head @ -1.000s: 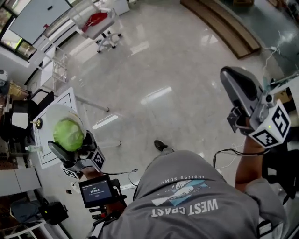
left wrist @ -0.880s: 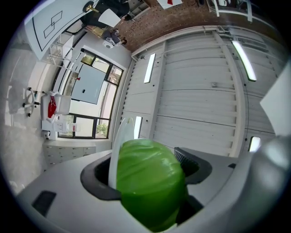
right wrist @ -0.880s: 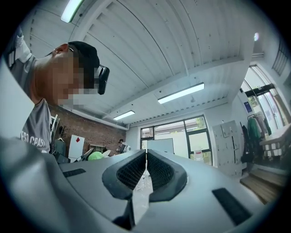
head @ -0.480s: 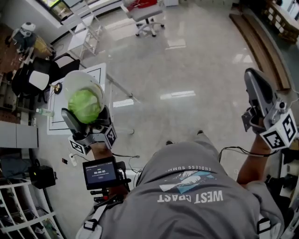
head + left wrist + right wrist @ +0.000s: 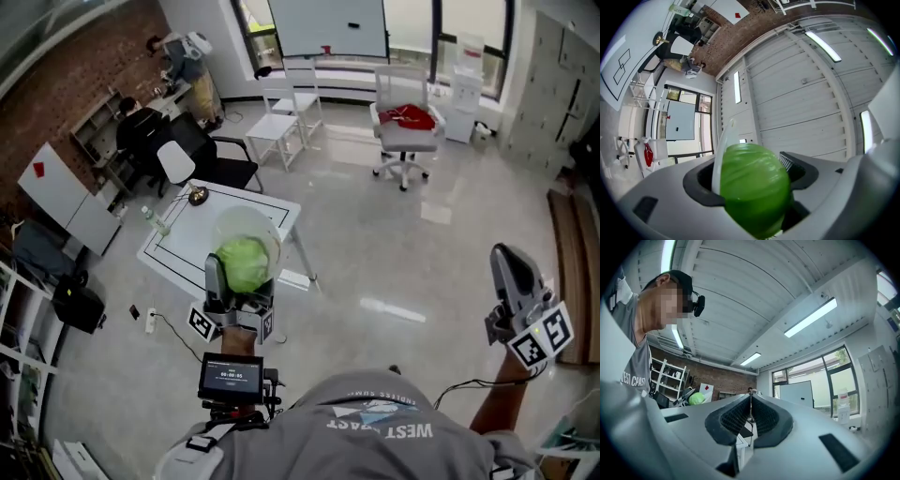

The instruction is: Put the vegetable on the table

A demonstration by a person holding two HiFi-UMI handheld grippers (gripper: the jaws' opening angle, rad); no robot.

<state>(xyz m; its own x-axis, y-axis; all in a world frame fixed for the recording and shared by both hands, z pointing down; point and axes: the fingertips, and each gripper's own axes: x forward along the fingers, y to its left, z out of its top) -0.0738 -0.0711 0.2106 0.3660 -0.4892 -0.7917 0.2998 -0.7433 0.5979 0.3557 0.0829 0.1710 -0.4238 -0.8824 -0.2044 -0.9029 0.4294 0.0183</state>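
A round green cabbage (image 5: 246,262) in a clear plastic bag is held up in my left gripper (image 5: 240,284), which is shut on it. In the head view it hangs over the near right corner of the white table (image 5: 178,251). In the left gripper view the cabbage (image 5: 754,187) fills the gap between the jaws of the left gripper (image 5: 751,165), and the table (image 5: 616,70) shows at the far upper left. My right gripper (image 5: 504,255) is raised at the right, far from the table. Its jaws touch, and the right gripper (image 5: 750,401) holds nothing.
A small brass object (image 5: 197,195) and a bottle (image 5: 159,223) stand on the table. A black chair (image 5: 202,164) sits behind it, a white chair (image 5: 281,122) and an office chair with red cloth (image 5: 405,117) farther back. Shelves and a black bag (image 5: 77,305) line the left side.
The head view has lifted and turned to take in the room. The left gripper with the cabbage now sits over the table's near corner. The right gripper has dropped lower in the picture.
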